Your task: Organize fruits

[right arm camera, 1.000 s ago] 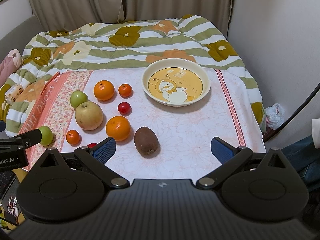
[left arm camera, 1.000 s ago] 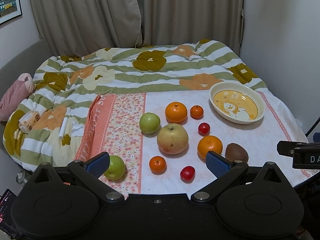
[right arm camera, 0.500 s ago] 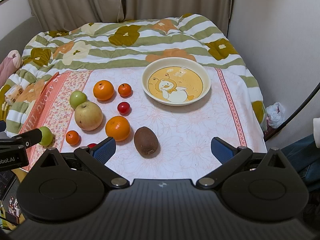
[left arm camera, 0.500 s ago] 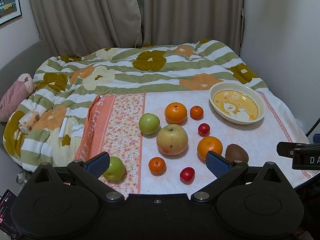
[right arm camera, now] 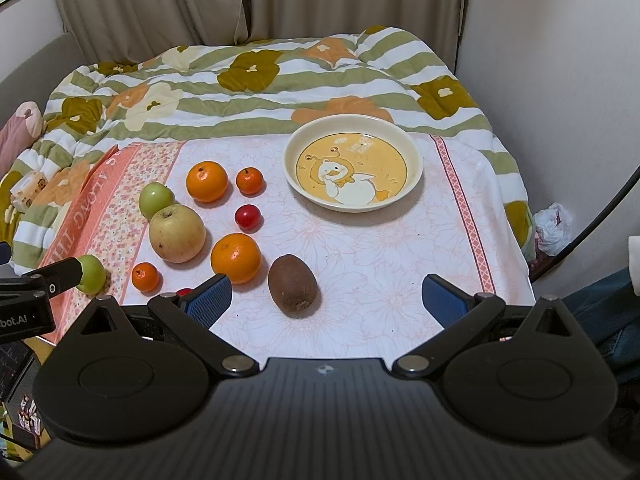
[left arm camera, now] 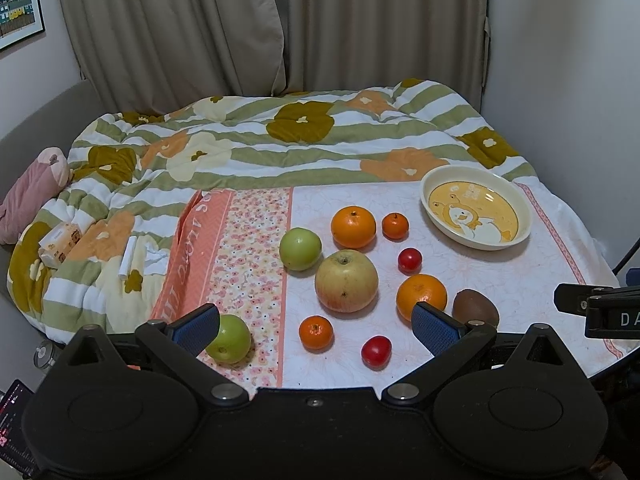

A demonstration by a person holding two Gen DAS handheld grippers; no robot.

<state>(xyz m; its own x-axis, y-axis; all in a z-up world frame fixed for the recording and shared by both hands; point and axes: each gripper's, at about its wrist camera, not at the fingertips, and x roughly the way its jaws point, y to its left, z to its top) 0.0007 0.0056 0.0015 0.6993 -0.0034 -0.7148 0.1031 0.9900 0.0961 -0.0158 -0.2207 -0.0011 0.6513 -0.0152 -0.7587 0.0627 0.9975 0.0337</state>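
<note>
Both grippers hang over the near edge of the cloth (right arm camera: pixel 360 264) with their blue fingers spread wide and nothing between them: the left gripper (left arm camera: pixel 316 330) and the right gripper (right arm camera: pixel 326 294).

The left view shows all the fruit. A big apple (left arm camera: pixel 346 281) sits in the middle, with two oranges (left arm camera: pixel 353 227), two small oranges (left arm camera: pixel 395 225) and two red fruits (left arm camera: pixel 409 260) around it. One green apple (left arm camera: pixel 300 243) is just beside the big apple. The other green apple (left arm camera: pixel 230 339) lies apart on the flowery strip, right by the left finger. The kiwi (left arm camera: pixel 476 307) is partly hidden behind the right finger.

The right view shows the whole kiwi (right arm camera: pixel 293 285) lying between the fingers' line and the orange. The near red fruit is almost hidden there. A white bag (right arm camera: pixel 554 229) on the floor shows only here.

The bowl (right arm camera: pixel 412 148) with a duck picture has no fruit in it. The cloth lies on a bed with a striped flower blanket (left arm camera: pixel 280 140). Curtains (left arm camera: pixel 280 28) hang behind
</note>
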